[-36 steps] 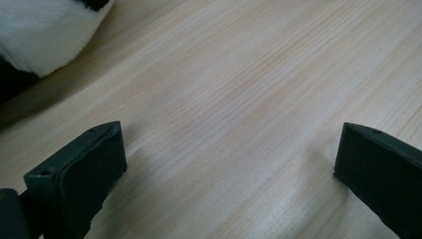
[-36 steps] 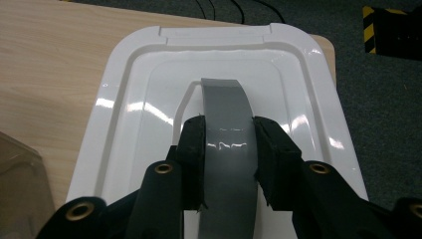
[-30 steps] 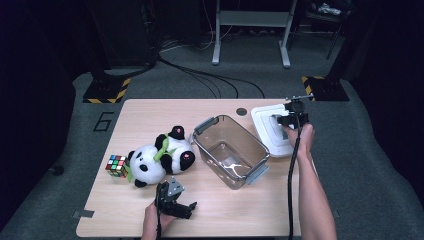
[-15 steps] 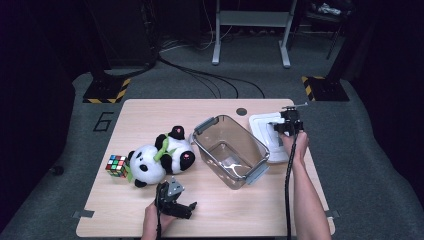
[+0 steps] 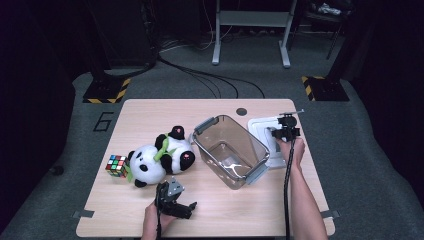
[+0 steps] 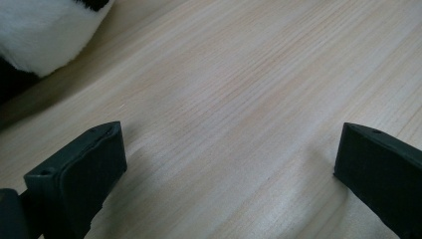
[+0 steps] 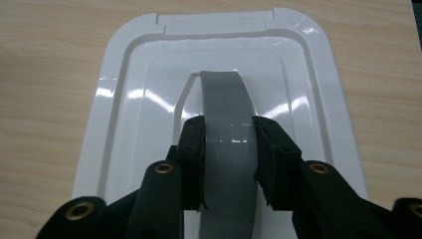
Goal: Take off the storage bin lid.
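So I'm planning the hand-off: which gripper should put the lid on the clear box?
Right. The right gripper is shut on the lid handle beside the clear box; the left gripper rests open, empty.

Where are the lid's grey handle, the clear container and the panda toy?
grey handle (image 7: 226, 107): right gripper view, on the arch just above the clamped spot.
clear container (image 5: 210, 124): high view, on its far rim.
panda toy (image 5: 148, 162): high view, on the white belly.

Open left hand-held gripper (image 6: 231, 164) over bare table (image 6: 259, 84) — plush (white) (image 6: 45, 30) nearby.
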